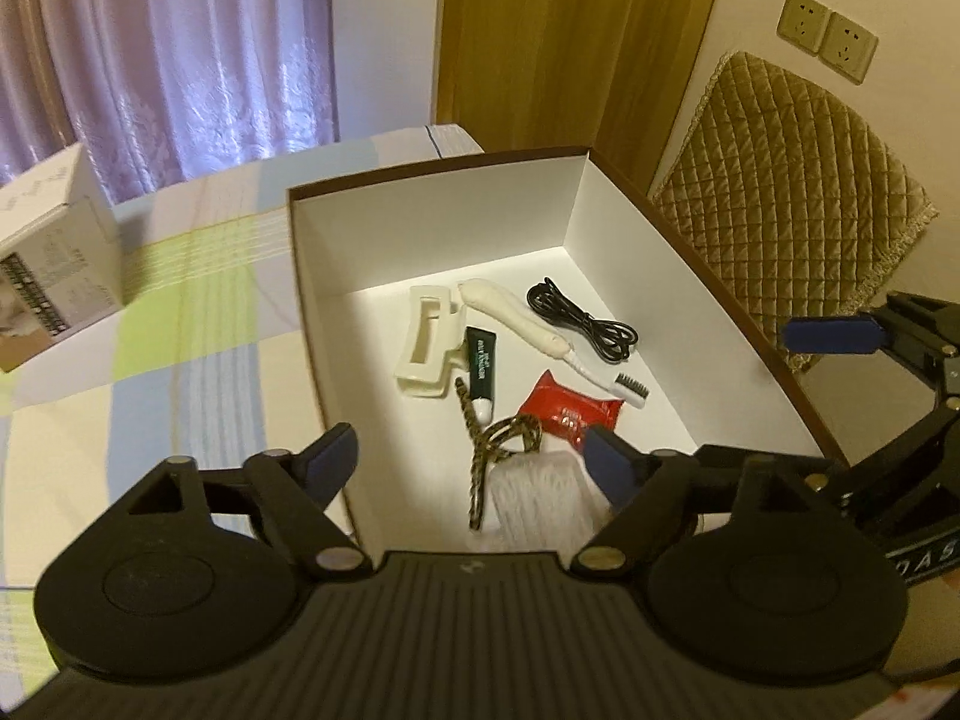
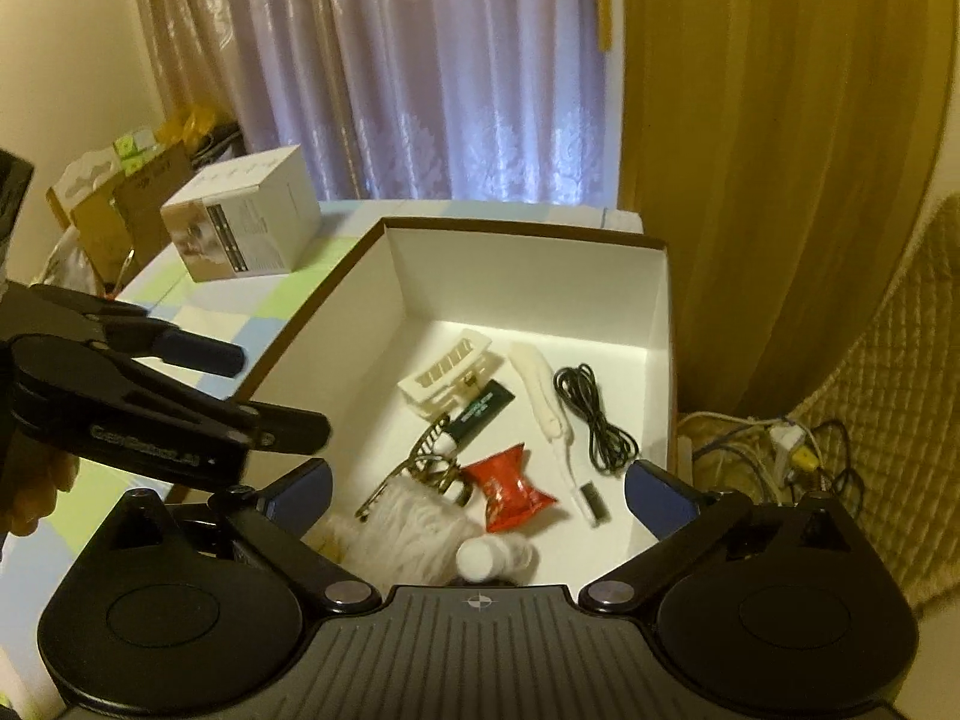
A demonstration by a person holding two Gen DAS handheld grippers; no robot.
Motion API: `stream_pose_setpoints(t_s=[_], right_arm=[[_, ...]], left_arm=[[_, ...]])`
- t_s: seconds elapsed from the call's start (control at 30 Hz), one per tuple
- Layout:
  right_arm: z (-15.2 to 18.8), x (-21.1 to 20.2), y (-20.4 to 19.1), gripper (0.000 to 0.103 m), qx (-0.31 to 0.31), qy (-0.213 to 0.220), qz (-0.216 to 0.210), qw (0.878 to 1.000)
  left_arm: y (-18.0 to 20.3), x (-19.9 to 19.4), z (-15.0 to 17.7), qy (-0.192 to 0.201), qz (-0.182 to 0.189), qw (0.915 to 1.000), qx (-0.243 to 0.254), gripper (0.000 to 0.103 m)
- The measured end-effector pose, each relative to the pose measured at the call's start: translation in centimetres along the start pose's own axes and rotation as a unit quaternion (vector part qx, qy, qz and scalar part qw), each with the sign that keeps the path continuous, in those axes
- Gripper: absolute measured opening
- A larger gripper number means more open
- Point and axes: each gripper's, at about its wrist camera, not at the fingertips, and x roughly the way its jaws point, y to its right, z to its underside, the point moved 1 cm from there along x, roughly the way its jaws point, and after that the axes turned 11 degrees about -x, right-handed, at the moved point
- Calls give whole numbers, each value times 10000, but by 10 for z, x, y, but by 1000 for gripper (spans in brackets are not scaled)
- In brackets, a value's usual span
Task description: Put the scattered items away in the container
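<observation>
Both grippers hang empty above the box, the left gripper and right gripper each with jaws spread wide. Inside lie a clip, tube, cable, red packet, white brush and a fluffy white thing, perhaps a cloth. The bedspread near the box shows nothing loose, so tidying looks near done; next, check for strays.

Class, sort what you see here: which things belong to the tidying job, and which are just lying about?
Job:
container
white hair claw
green tube
white trimmer
black cable
red packet
fluffy white item
left gripper, right gripper, both open

Lying about:
printed carton
quilted cover
wall sockets
</observation>
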Motion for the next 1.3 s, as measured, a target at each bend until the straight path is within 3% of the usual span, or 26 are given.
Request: stream_pose_setpoints(t_s=[0.3, 0.7, 1.3], right_arm=[[28, -38, -35, 101, 350, 12, 97, 9993], [62, -70, -81, 101, 568, -27, 113, 9983], [91, -92, -105, 101, 648, -77, 272, 9975]], left_arm=[[-10, -52, 34, 270, -177, 9995, -46, 95], [-16, -98, 77, 354, -161, 9992, -55, 95], [-13, -131, 117, 458, -427, 9978, 236, 95]])
